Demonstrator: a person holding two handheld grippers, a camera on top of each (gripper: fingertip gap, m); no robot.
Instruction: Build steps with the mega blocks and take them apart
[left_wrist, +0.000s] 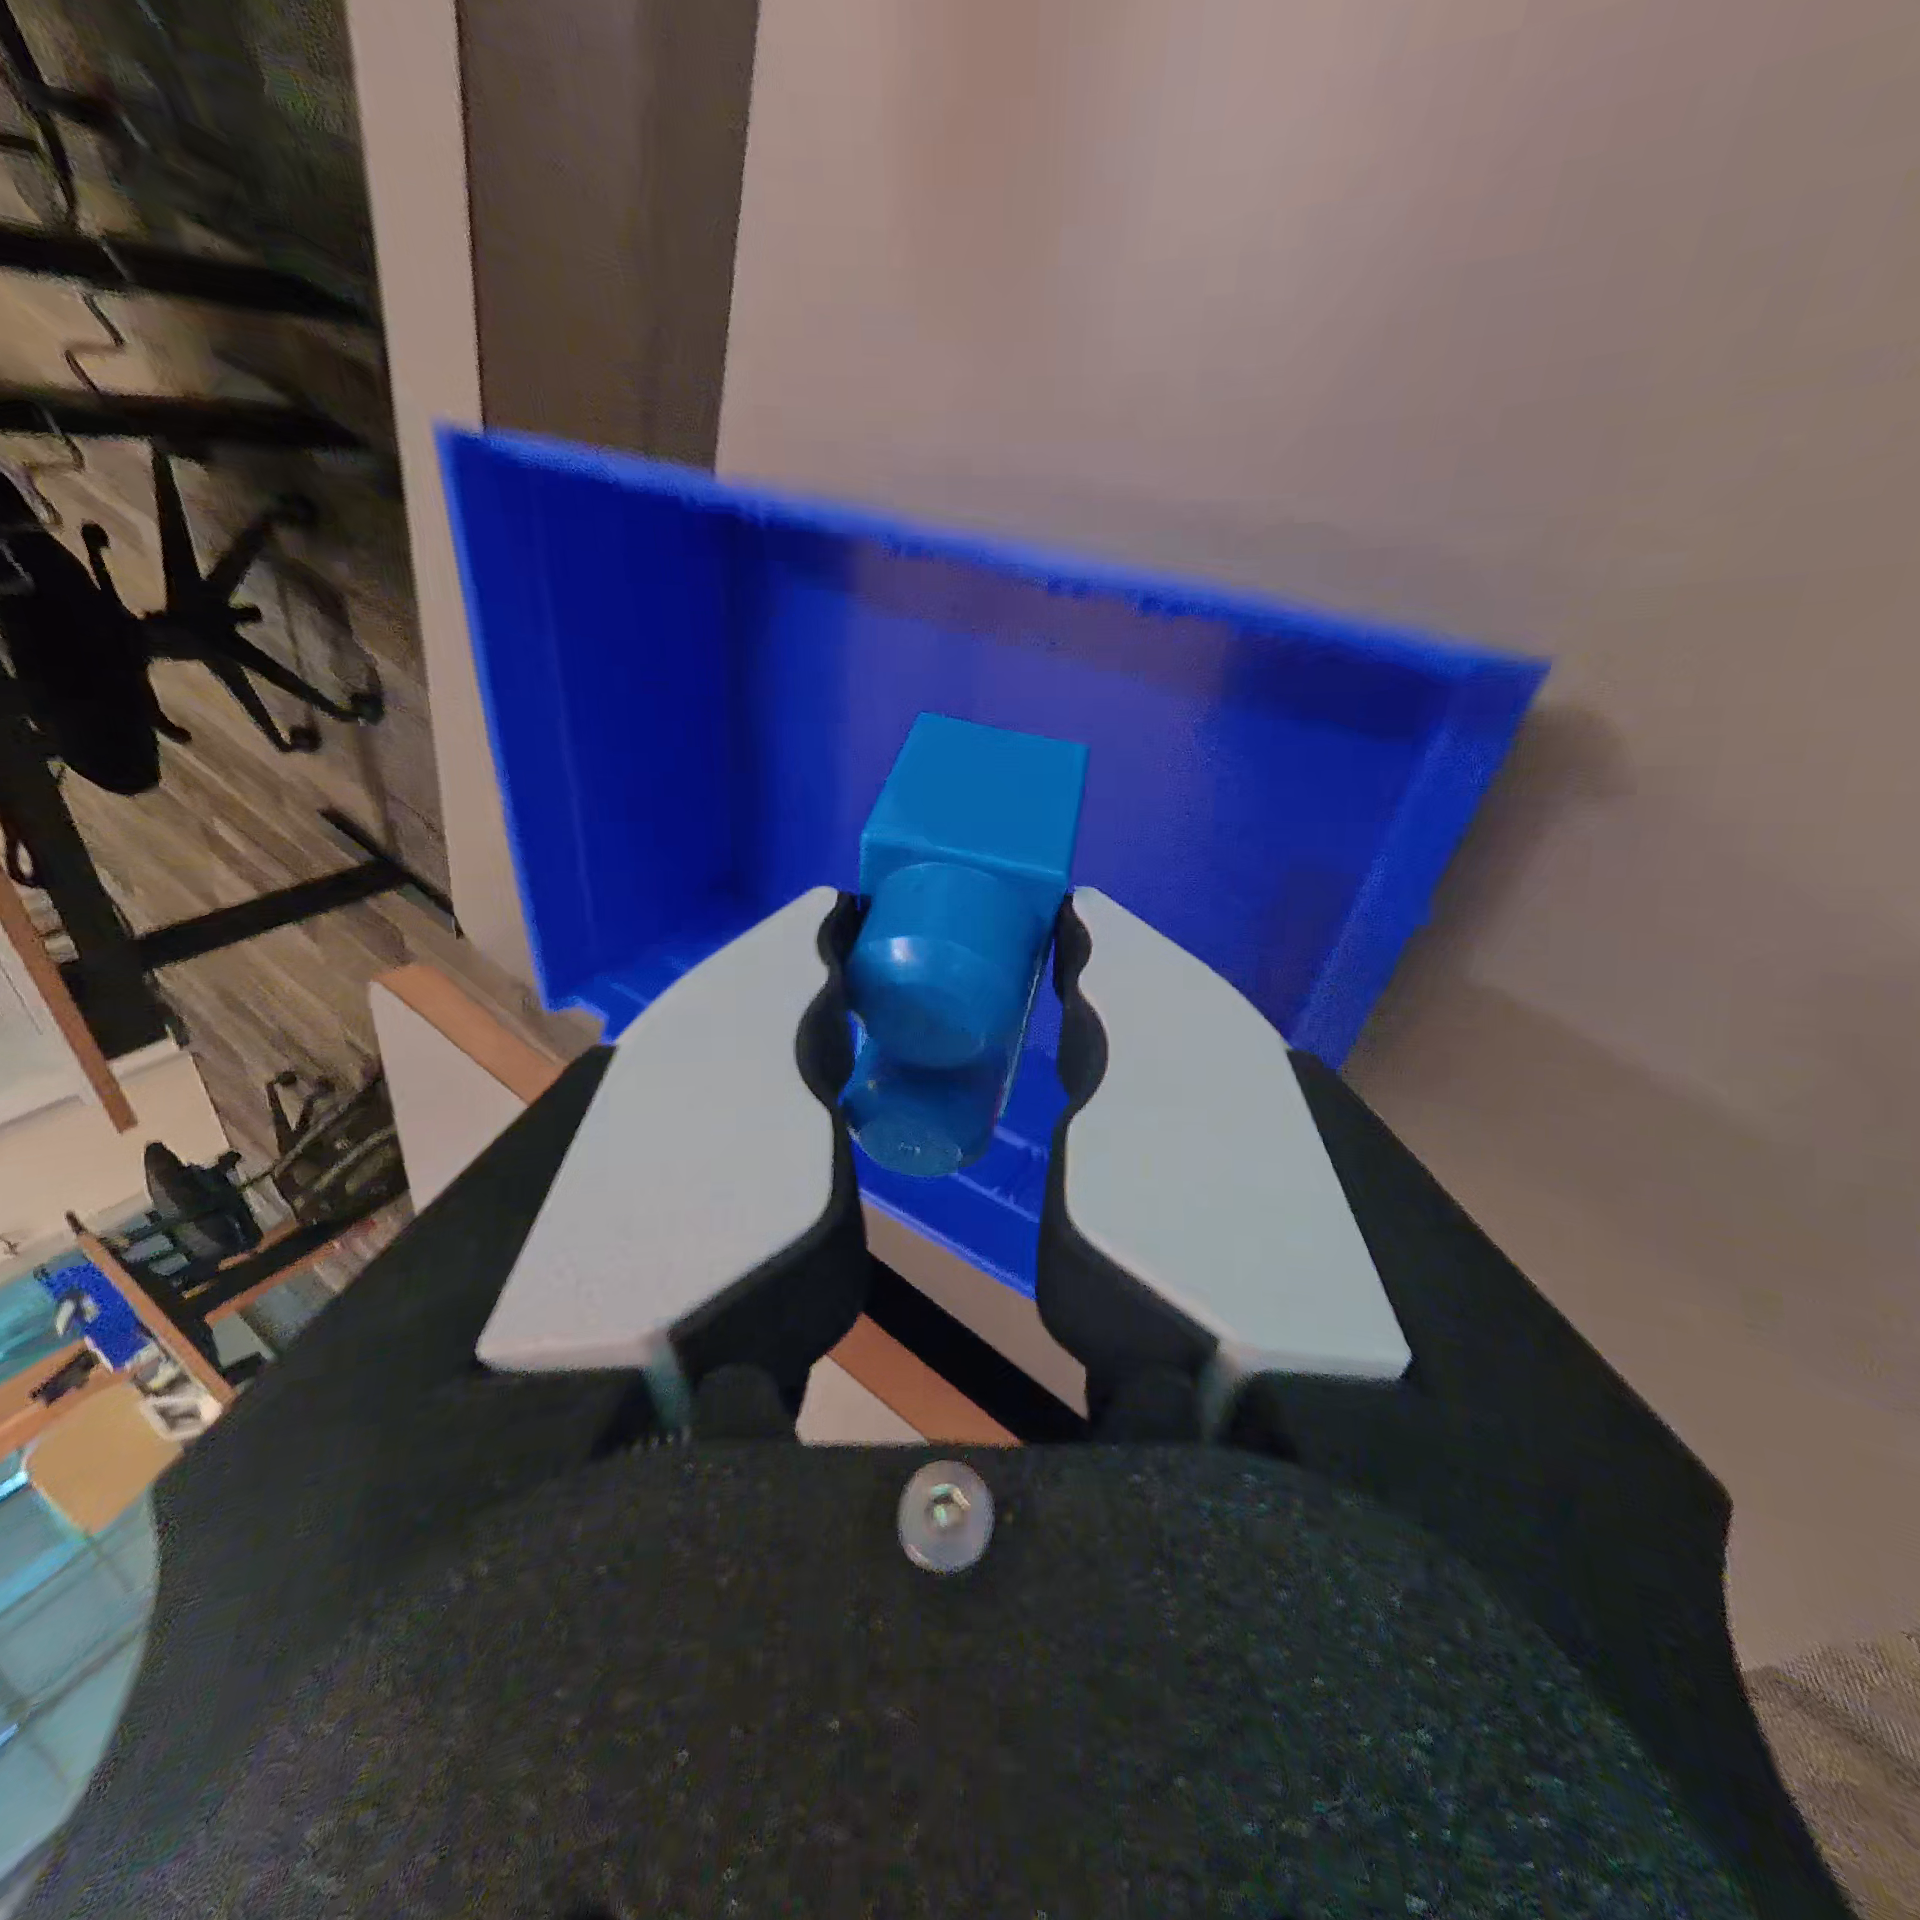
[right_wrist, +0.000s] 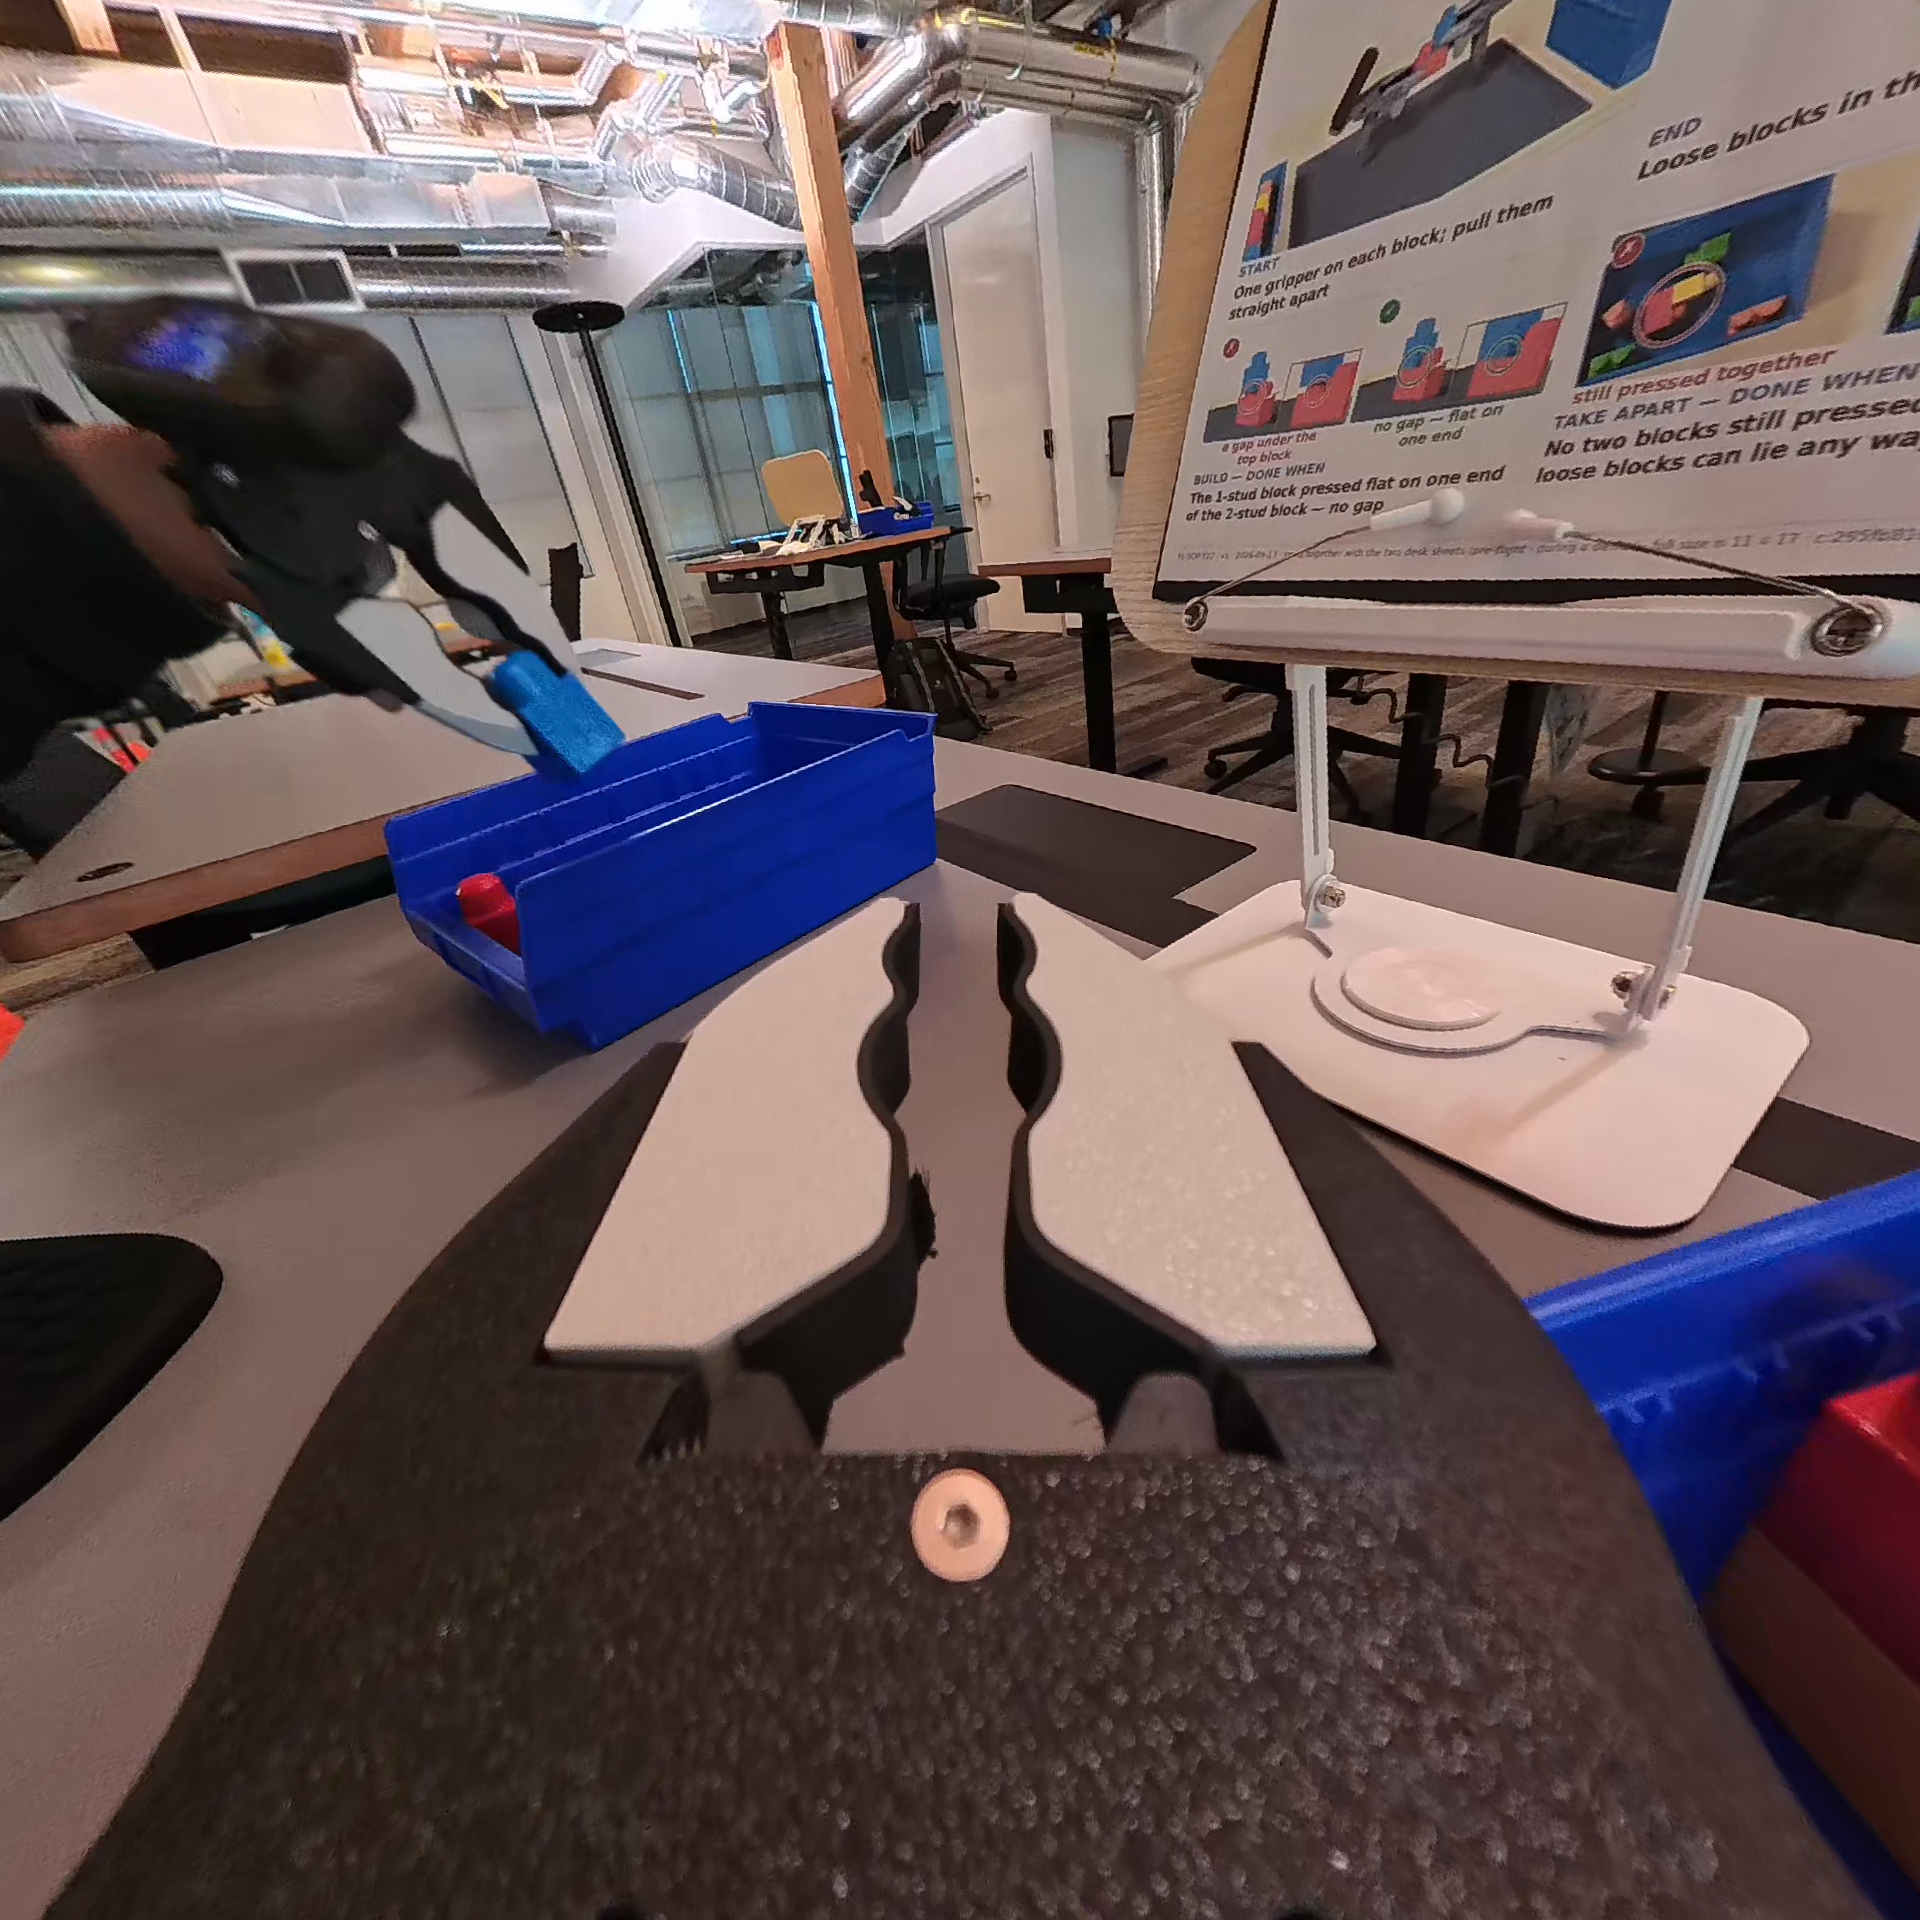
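- Holding a blue two-stud block (left_wrist: 961, 935) in my left gripper (left_wrist: 951, 997), I see the fingers (left_wrist: 707, 1122) clenched on its sides, studs pointing back toward the camera.
- In the right wrist view the same left gripper (right_wrist: 499, 696) hangs tilted above the far-left end of the blue bin (right_wrist: 665, 883), the blue block (right_wrist: 556, 717) just over the bin's rim; I cannot tell whether it touches the rim.
- The bin sits on the grey counter (right_wrist: 260, 1091), toward its far edge, with a dark mat (right_wrist: 1091, 842) just beside it on the right.
- A red block (right_wrist: 488, 909) lies inside the bin at its near-left end, only partly visible past the low front wall.
- My right gripper (right_wrist: 956, 956) hovers low over the counter, its fingers (right_wrist: 769, 1132) released with a narrow gap between them and nothing in it.
- A white stand (right_wrist: 1486, 1049) rests on the counter to the right of the bin, carrying a board with an instruction sheet (right_wrist: 1558, 312).
- At the near-right edge of the right view, part of a second blue bin (right_wrist: 1704, 1382) shows, with something red (right_wrist: 1860, 1475) inside; it is too cropped to identify.
- A dark-sleeved arm (right_wrist: 73, 582) holds the left gripper, motion-blurred.
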